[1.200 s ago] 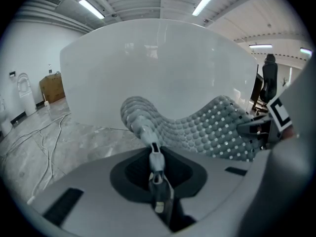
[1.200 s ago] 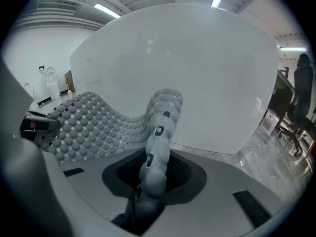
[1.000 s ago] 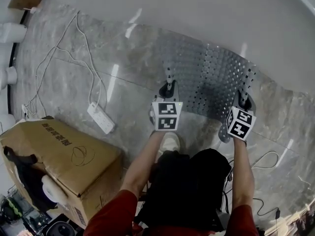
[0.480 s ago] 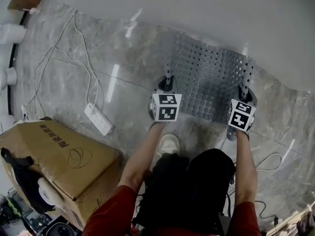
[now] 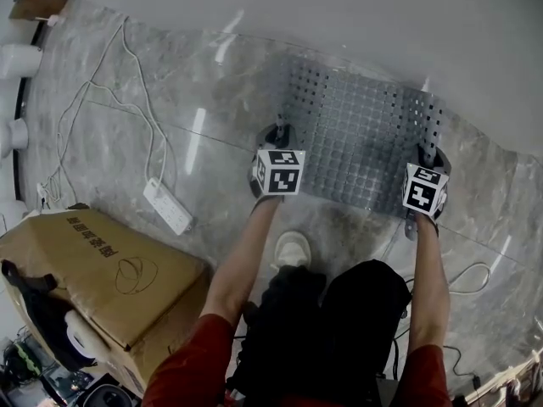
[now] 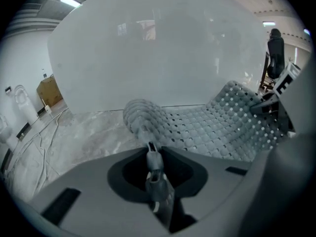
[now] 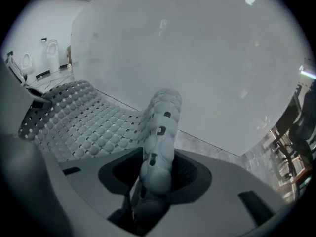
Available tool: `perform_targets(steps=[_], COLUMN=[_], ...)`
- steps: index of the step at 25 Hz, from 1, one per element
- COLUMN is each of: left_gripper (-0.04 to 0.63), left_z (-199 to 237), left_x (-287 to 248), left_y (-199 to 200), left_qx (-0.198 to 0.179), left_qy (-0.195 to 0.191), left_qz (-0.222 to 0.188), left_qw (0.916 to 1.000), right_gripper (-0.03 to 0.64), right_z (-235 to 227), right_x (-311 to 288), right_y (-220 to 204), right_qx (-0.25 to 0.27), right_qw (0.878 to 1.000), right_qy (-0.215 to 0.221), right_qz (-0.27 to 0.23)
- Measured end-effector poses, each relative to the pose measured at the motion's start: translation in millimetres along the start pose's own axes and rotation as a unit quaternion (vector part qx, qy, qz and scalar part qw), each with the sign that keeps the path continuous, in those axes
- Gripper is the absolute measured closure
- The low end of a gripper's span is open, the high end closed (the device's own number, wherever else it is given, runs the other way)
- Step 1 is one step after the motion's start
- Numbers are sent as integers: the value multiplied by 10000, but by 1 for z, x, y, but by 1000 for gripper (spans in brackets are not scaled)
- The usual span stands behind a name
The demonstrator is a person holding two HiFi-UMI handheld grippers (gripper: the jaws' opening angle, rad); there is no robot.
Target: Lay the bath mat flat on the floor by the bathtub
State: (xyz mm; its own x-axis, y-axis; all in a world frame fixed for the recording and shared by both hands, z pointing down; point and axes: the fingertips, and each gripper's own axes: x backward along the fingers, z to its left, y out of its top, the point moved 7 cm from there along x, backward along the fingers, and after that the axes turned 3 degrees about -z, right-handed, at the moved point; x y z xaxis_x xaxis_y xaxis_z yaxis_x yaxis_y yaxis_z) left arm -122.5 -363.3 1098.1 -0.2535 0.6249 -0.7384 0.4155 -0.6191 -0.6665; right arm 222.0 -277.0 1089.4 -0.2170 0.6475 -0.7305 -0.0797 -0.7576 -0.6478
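Sunk closer to floor (image 5: 170,100) by bathtub (image 5: 339,15), arms outstretched: left gripper (image 5: 280,132) pinching bath mat (image 5: 361,142), right gripper (image 5: 428,153) just loosening round it.

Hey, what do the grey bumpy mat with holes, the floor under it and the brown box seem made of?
Grey bumpy mat: probably soft rubber or silicone, matte; its corners curl. Floor: glossy veined stone or marble-look tile, mirroring lights. Brown box: matte cardboard, seemingly; folded flaps.

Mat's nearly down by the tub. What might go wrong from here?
The right gripper has just been opening its jaws around a curled corner of the bath mat, while the left gripper grips the other: the mat may land skewed. Both corners curl upward and might not settle flat.
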Motion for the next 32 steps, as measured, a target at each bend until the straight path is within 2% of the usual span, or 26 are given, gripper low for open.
perform_targets(steps=[3, 7, 10, 15, 18, 24, 27, 30, 32], left_gripper=[538, 517, 503, 494, 469, 399, 360, 279, 261], left_z=[4, 13, 17, 20, 22, 29, 32, 32, 28], left_x=[-8, -21, -28, -37, -39, -40, -38, -30, -25], left_y=[-4, -11, -18, -26, -28, -33, -32, -28, -23], left_qx=[-88, -241, -429, -434, -416, -211, -158, -260, -306], left_qy=[-17, -6, 32, 57, 60, 85, 193, 347, 359], left_qz=[77, 198, 242, 267, 268, 246, 249, 98, -13], left_qw=[9999, 9995, 9988, 9987, 9988, 9994, 9994, 9990, 9989], right_gripper=[435, 407, 393, 386, 360, 270, 267, 256, 252], right_z=[-7, -11, -14, -19, -24, -41, -41, -39, -40], right_x=[-9, -25, -33, -40, -43, -45, -42, -35, -29], right_y=[-5, -11, -15, -23, -27, -39, -37, -35, -35], right_qx=[234, 792, 881, 703, 610, -267, -297, -266, -424], right_qw=[9996, 9964, 9954, 9968, 9973, 9986, 9987, 9986, 9979], right_qy=[-90, -176, -224, -188, -199, -317, -364, -452, -497], right_qz=[125, 265, 315, 336, 350, 323, 194, 56, -46])
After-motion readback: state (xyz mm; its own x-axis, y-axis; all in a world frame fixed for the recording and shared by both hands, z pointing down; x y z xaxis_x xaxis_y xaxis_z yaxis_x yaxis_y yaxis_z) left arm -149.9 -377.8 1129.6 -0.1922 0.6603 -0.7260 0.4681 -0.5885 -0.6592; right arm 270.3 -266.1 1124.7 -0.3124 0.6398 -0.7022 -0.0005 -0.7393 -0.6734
